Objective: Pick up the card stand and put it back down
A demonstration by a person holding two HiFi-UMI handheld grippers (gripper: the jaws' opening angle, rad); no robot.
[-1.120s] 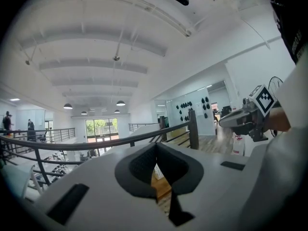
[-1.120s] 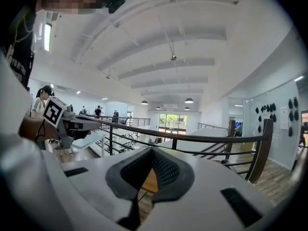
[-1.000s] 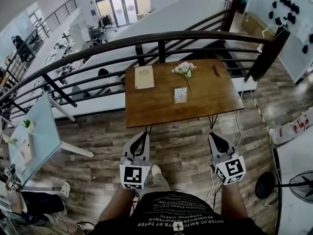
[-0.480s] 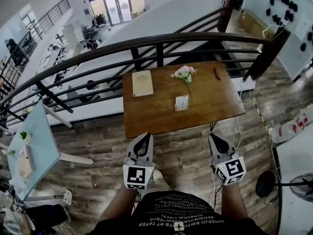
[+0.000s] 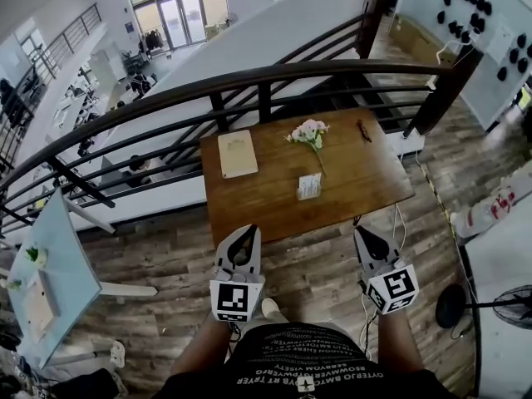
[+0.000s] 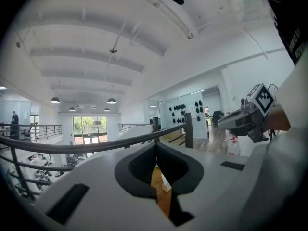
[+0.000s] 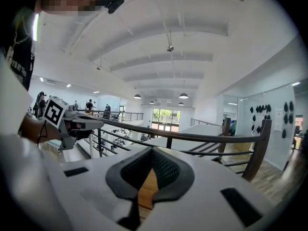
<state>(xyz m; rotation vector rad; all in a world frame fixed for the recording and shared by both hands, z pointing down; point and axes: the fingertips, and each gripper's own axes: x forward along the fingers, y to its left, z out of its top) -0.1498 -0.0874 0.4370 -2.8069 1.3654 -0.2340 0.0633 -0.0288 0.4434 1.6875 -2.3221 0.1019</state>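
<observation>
We stand on a wood-plank floor (image 5: 166, 248) in an upper gallery, facing a dark curved railing (image 5: 274, 73) with a small wooden table (image 5: 249, 206) set against it. We hold both grippers low in front of us, over the floor and short of the table's near edge. The left gripper (image 5: 247, 231) has its jaws together with nothing between them; its own view shows only a strip of tabletop through the hollow behind the meeting tips. The right gripper (image 5: 359, 231) is likewise closed and empty. The card stand (image 5: 309, 188) stands upright on the table ahead of both grippers. It sits between their two lines, somewhat nearer the right one, and is well apart from both. Beyond it, farther from the grippers, lies a bunch of pale pink flowers (image 5: 309, 131), its stem pointing back toward the stand. A tan notebook (image 5: 238, 153) lies flat ahead of the left gripper, toward the table's far edge. A small dark object (image 5: 364, 130) rests ahead of the right gripper near the far corner; we cannot tell what it is. A floor fan (image 5: 507, 314) stands off to the right of the right gripper.
</observation>
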